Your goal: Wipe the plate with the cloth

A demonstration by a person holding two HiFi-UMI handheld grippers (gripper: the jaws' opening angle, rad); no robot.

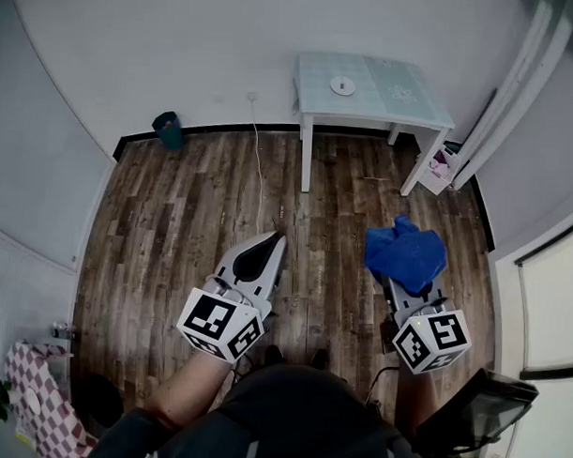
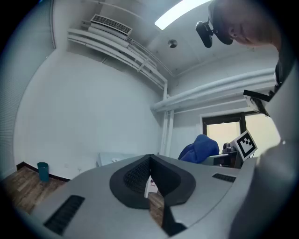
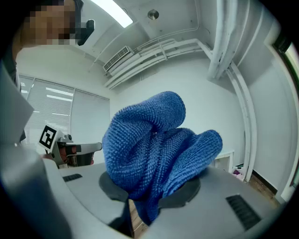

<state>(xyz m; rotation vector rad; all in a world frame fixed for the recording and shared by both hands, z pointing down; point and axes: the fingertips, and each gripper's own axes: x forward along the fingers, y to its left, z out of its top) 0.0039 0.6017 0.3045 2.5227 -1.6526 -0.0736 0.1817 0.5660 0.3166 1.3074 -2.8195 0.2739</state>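
Right gripper (image 1: 402,286) is clamping the cloth (image 1: 408,251), left gripper (image 1: 270,242) is idling closed and empty; reaching the top-centre plate (image 1: 342,84) likely comes next.

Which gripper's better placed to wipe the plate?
Right. The right gripper is shut on the blue cloth; the left gripper is shut, empty. The plate sits on the table ahead, far from both.

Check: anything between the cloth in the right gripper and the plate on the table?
Nothing in the way. The head view shows only bare wood floor and the table edge between the cloth and the plate.
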